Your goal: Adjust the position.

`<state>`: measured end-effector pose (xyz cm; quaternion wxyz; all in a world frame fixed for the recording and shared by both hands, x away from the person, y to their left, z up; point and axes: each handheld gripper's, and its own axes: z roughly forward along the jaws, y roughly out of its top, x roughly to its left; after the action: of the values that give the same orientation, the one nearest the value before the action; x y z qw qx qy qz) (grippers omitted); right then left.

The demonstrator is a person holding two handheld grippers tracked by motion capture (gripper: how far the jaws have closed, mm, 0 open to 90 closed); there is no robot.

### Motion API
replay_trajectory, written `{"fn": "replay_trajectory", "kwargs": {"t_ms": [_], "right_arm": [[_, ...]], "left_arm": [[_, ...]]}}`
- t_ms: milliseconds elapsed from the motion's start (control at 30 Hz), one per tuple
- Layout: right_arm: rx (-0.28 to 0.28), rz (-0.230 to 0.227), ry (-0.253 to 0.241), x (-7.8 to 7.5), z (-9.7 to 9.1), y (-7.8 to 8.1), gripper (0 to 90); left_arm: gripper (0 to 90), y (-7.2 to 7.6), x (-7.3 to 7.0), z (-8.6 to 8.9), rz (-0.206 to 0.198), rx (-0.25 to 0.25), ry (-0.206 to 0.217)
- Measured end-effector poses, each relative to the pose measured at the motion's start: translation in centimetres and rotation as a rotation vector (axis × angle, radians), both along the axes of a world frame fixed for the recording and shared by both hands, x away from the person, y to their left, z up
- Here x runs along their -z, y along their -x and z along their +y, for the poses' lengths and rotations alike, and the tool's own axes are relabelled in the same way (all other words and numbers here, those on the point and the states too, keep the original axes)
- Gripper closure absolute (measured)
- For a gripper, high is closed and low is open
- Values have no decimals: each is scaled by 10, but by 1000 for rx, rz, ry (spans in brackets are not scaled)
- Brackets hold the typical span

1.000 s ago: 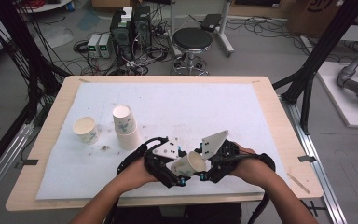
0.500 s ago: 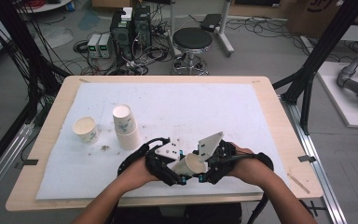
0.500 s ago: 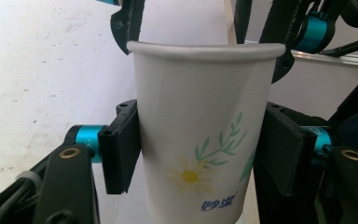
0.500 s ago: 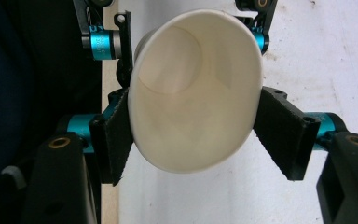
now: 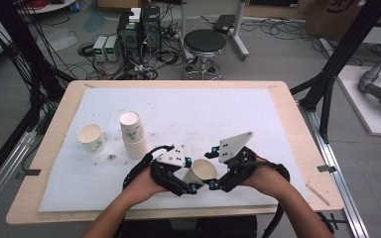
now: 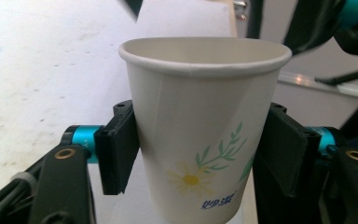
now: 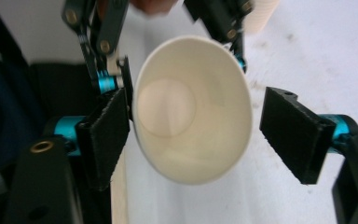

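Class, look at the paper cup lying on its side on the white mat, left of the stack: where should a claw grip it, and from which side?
Grip the tipped cup across its side wall near the middle, coming from above with the jaws straddling it. Its mouth points sideways, so no rim faces up, and the tapered wall is soft, so squeeze lightly. The cup stack stands apart to its right, leaving room.

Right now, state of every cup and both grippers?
Held cup: empty, off the table, clamped by the left gripper's fingers.
Left gripper: shut on the held cup.
Right gripper: fingers have just opened, apart around the cup rim, one side clear of it.
Stack: cups nested mouth up, leaning slightly.
Single cup: upright on the mat, apart from the stack.
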<state>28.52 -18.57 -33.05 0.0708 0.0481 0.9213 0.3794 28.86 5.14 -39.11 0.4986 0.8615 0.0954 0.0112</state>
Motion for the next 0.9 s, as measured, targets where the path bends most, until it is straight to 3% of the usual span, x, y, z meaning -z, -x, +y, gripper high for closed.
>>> {"fn": "replay_trajectory", "kwargs": {"t_ms": [67, 133, 233, 400, 600, 733, 900], "right_arm": [[36, 2, -87, 0, -9, 0, 234], [64, 8, -144, 1, -16, -1, 234], [111, 9, -198, 5, -28, -1, 233], [241, 0, -239, 20, -47, -1, 233], [352, -7, -286, 38, -68, -1, 234], [428, -29, -273, 51, -80, 0, 234], [512, -55, -291, 67, -94, 5, 235]], "left_arm": [[322, 0, 4, 5, 0, -33, 30], [320, -1, 8, 11, 4, -62, 66], [316, -1, 13, 19, 1, -108, 110], [316, -1, 20, 33, -15, -162, 172], [316, 0, 24, 49, -39, -226, 248], [317, 2, 25, 57, -63, -265, 297], [316, 2, 22, 64, -93, -311, 363]]}}
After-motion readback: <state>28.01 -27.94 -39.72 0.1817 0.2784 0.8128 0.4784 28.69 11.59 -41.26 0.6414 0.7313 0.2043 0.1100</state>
